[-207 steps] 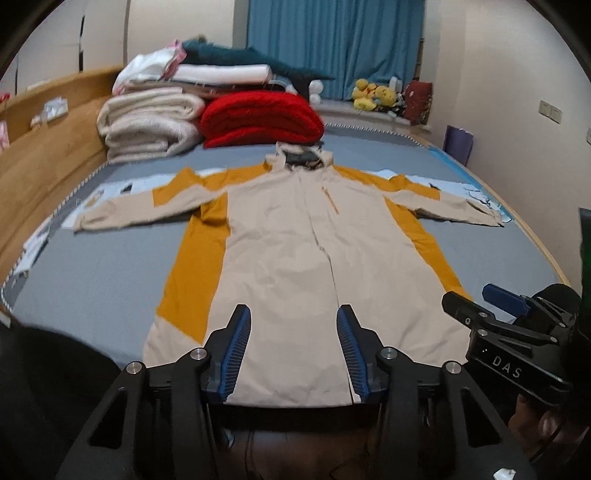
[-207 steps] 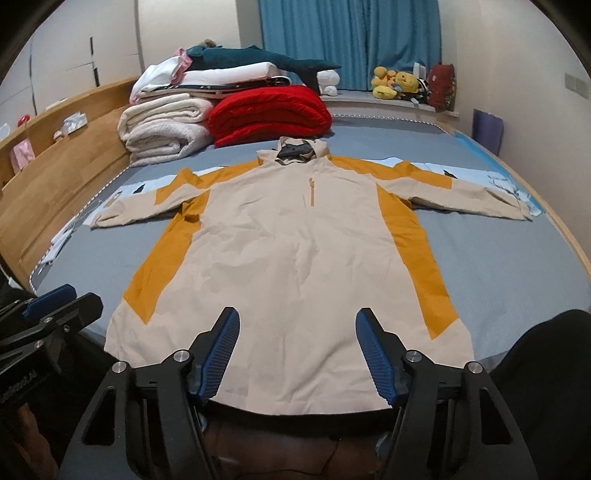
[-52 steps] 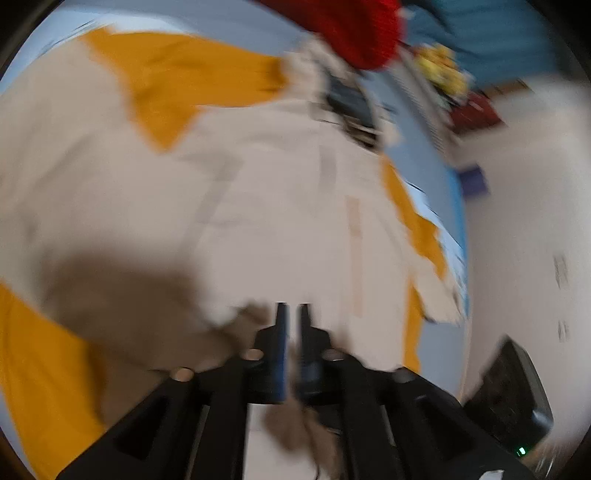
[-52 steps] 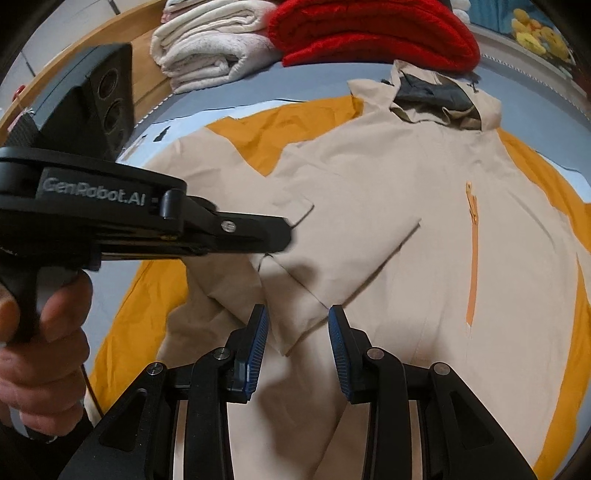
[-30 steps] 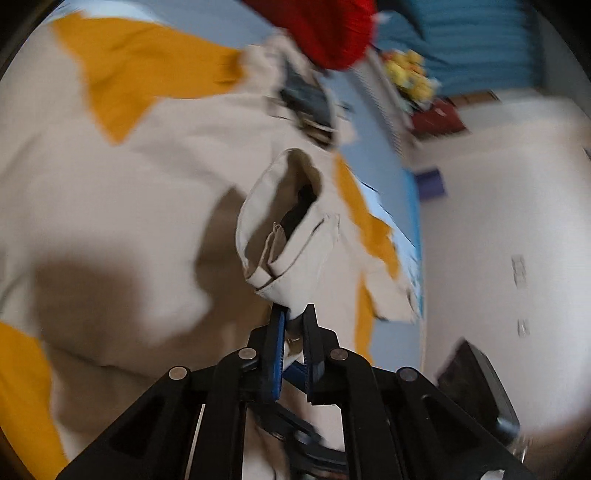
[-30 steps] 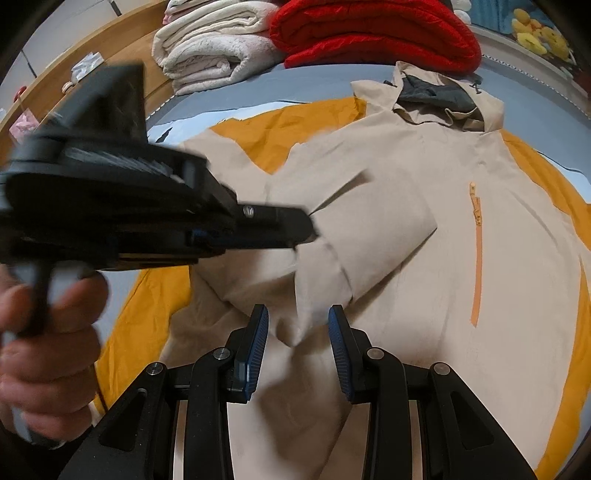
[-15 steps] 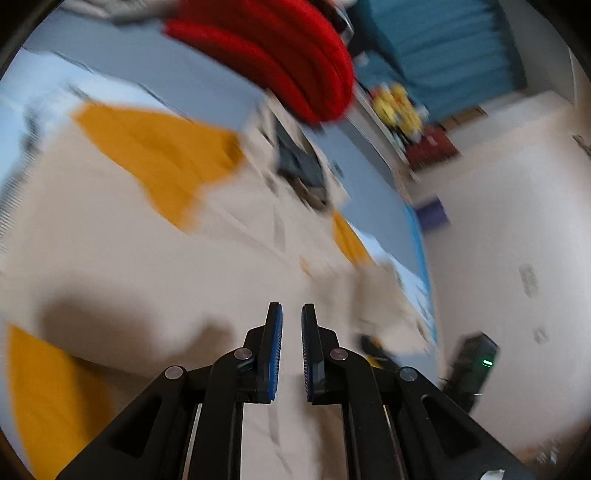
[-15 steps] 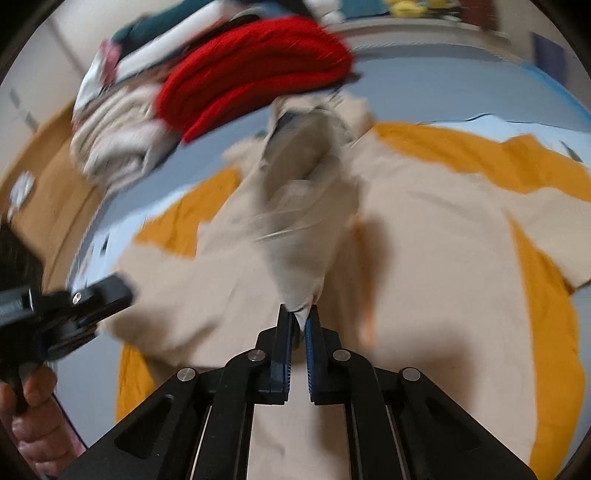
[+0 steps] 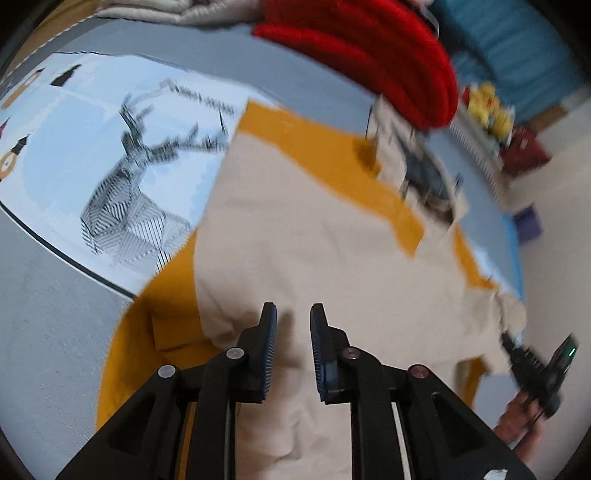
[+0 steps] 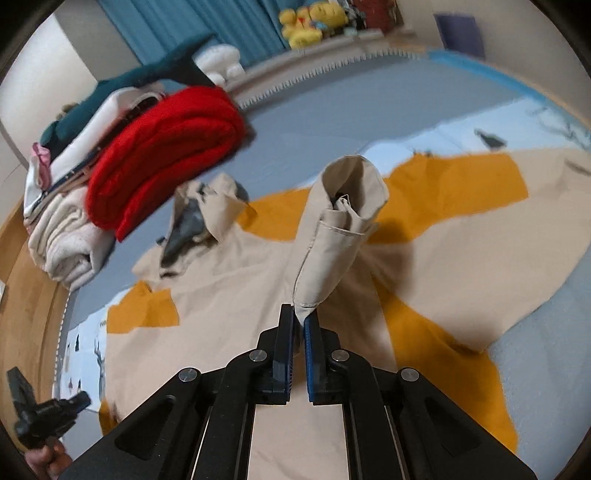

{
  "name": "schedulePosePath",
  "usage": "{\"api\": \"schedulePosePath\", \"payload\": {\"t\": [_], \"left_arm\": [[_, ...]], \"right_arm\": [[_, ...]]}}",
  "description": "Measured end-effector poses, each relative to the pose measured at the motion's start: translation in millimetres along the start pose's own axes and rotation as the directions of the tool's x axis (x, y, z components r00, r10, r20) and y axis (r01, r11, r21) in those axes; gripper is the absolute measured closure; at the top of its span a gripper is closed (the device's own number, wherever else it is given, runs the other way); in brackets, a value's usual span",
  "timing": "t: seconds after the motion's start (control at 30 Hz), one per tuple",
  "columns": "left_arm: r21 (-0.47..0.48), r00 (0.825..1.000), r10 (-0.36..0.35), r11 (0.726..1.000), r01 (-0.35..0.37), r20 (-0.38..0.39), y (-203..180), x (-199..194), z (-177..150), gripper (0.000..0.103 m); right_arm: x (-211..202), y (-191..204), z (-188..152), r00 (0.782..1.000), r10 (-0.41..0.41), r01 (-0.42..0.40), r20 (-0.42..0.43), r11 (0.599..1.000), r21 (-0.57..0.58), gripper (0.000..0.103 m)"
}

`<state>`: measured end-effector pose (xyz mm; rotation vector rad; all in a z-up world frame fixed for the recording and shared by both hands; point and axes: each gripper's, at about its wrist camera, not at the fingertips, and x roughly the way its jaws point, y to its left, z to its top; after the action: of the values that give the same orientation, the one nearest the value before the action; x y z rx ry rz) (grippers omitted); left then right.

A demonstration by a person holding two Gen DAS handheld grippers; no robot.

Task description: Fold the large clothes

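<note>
A beige and orange jacket (image 9: 295, 229) lies spread on the bed, its hood (image 10: 192, 221) toward the stacked bedding. My right gripper (image 10: 299, 314) pinches a corner of the beige sleeve cuff (image 10: 340, 229), which hangs lifted above the jacket's chest (image 10: 229, 295); its jaws are starting to open with the cloth still pressed between the pads. Over the jacket's left side my left gripper (image 9: 291, 310) is opening, with nothing between its fingers. Each view catches the other tool at its edge: the right gripper (image 9: 535, 365) and the left gripper (image 10: 48, 413).
A red folded blanket (image 10: 166, 147) and a pile of pale blankets (image 10: 62, 240) lie beyond the hood. The grey bedspread has a light blue deer-print panel (image 9: 122, 177) under the jacket. A wooden headboard (image 10: 22, 295) runs along the left, and stuffed toys (image 10: 310, 22) sit by the curtain.
The sleeve cuff passed from my left gripper to my right, which shut on it and carried it across the jacket. The left gripper let go, swung toward the jacket's left side and widened.
</note>
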<state>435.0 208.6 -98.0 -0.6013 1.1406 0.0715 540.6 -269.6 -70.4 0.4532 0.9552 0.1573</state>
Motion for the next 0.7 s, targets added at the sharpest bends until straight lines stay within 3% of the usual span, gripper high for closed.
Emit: {"api": "schedulePosePath", "payload": {"t": [0.13, 0.2, 0.3, 0.53, 0.57, 0.63, 0.7], "left_arm": [[0.063, 0.989, 0.119, 0.992, -0.114, -0.085, -5, 26, -11, 0.086], [0.089, 0.980, 0.173, 0.982, -0.165, -0.096, -6, 30, -14, 0.085], [0.098, 0.971, 0.213, 0.974, -0.203, -0.111, -1, 36, -16, 0.082], [0.095, 0.961, 0.243, 0.968, -0.232, -0.132, 3, 40, -18, 0.082], [0.094, 0.960, 0.247, 0.967, -0.236, -0.134, 0, 44, -17, 0.082], [0.089, 0.961, 0.243, 0.968, -0.233, -0.131, -1, 42, -16, 0.082], [0.088, 0.965, 0.232, 0.971, -0.223, -0.123, -3, 39, -16, 0.082]], "right_arm": [[12, -28, 0, 0.993, -0.101, 0.106, -0.059, 0.990, 0.097, 0.071], [10, -46, -2, 0.985, -0.163, 0.170, -0.060, 0.972, 0.162, 0.070], [13, -72, 0, 0.982, -0.167, 0.183, -0.089, 0.957, 0.227, 0.069], [45, -97, -5, 0.973, -0.079, 0.147, -0.219, 0.939, 0.310, 0.070], [48, -95, -5, 0.972, -0.073, 0.140, -0.222, 0.942, 0.305, 0.072], [47, -89, -2, 0.976, -0.088, 0.140, -0.199, 0.953, 0.269, 0.087], [43, -81, 4, 0.984, -0.082, 0.120, -0.160, 0.962, 0.245, 0.088]]}}
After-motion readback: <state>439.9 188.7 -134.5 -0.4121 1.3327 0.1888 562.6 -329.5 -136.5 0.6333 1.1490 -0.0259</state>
